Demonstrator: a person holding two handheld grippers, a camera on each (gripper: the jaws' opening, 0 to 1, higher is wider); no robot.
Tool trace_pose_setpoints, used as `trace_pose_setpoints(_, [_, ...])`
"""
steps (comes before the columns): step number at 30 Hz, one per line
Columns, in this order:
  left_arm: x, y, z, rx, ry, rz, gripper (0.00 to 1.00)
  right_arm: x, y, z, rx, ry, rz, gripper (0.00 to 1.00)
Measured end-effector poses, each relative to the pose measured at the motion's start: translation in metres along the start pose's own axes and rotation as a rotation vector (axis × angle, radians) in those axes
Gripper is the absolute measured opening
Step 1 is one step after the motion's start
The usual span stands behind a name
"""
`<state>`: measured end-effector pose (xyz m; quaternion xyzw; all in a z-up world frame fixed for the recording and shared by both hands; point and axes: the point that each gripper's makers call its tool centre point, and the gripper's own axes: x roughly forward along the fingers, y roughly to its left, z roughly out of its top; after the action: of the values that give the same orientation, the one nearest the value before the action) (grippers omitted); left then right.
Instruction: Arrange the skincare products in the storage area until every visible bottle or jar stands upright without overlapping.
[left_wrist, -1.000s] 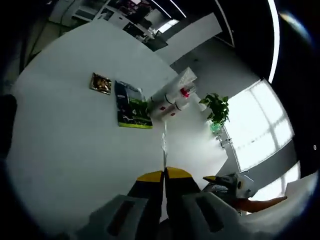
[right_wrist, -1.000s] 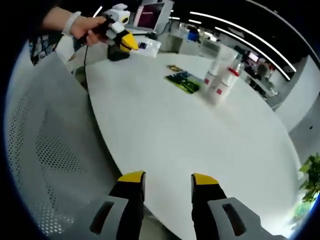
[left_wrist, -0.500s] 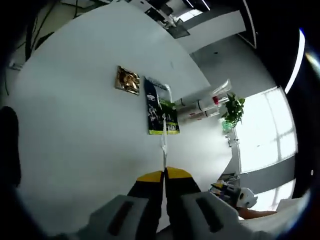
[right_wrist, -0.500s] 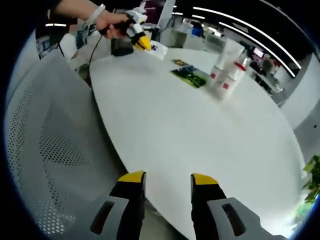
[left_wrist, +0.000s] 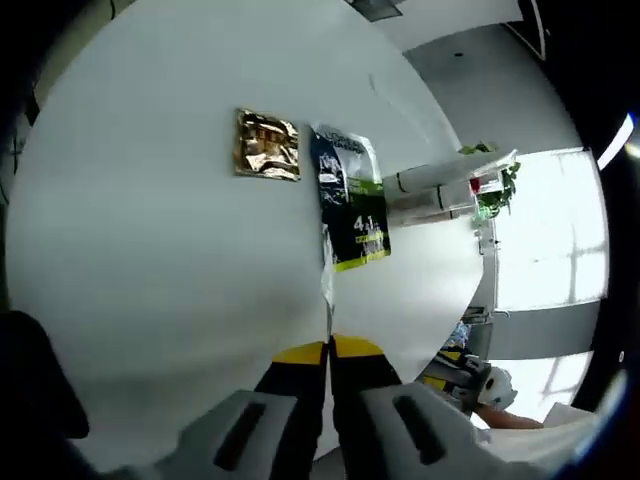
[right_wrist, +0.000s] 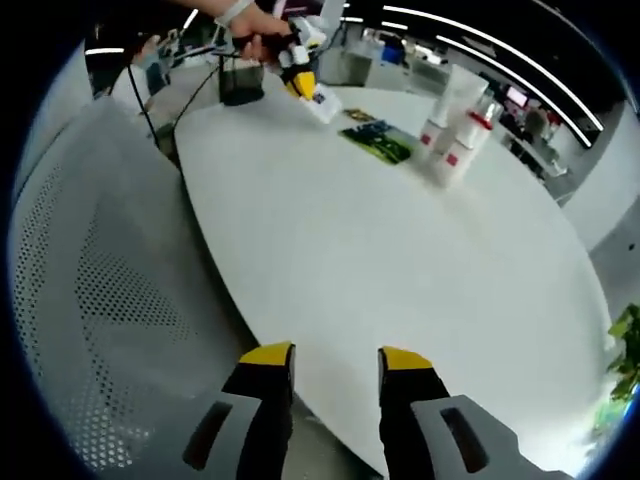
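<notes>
My left tongs (left_wrist: 327, 352) have their yellow tips pressed together on a thin white flat sachet (left_wrist: 326, 268), seen edge-on in the left gripper view, rising from between the tips over the round white worktop (left_wrist: 150, 250). In the right gripper view the same left tongs show at the far edge, held by a hand (right_wrist: 252, 20), with the white sachet hanging from the yellow tips just above the worktop.

My right tongs (right_wrist: 333, 362) are apart, nothing between the jaws, sitting at the near edge of the worktop beside a white perforated chair back (right_wrist: 90, 300).

Task items: a cluster of white tubes and bottles with red caps and labels (right_wrist: 455, 130) stands upright near the far side, items touching or just beside one another; I can't tell the exact count. In the left gripper view the cluster appears beyond the packets. A dark green and black flat packet (left_wrist: 350, 205) lies flat next to the cluster, and a small gold foil square sachet (left_wrist: 267, 146) lies just beside it, apart from it.
</notes>
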<state>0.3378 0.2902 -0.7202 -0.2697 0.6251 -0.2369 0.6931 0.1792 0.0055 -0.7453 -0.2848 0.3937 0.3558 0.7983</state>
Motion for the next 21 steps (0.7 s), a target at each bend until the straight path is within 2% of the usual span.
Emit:
trace_pose_setpoints(4, [0.003, 0.012, 0.002, -0.006, 0.058, 0.046, 0.0, 0.001, 0.001, -0.001, 0.004, 0.007, 0.003, 0.32])
trace_pose_setpoints(6, [0.003, 0.022, 0.001, 0.01, 0.098, 0.084, 0.0, 0.0, 0.001, -0.001, 0.005, 0.008, 0.003, 0.32])
trace_pose_setpoints(7, [0.003, 0.023, -0.002, 0.02, 0.132, 0.08, 0.0, 0.0, 0.001, -0.002, 0.008, 0.009, 0.004, 0.32])
trace_pose_setpoints(14, [0.007, 0.031, 0.013, 0.05, 0.17, 0.116, 0.0, 0.001, 0.001, -0.003, 0.018, 0.015, 0.011, 0.3])
trace_pose_setpoints(17, [0.01, 0.037, 0.017, 0.112, 0.204, 0.151, 0.01, 0.002, 0.002, -0.004, 0.021, 0.018, 0.014, 0.3])
trace_pose_setpoints(21, [0.012, 0.041, 0.023, 0.108, 0.219, 0.181, 0.01, 0.002, 0.001, -0.004, 0.024, 0.02, 0.017, 0.29])
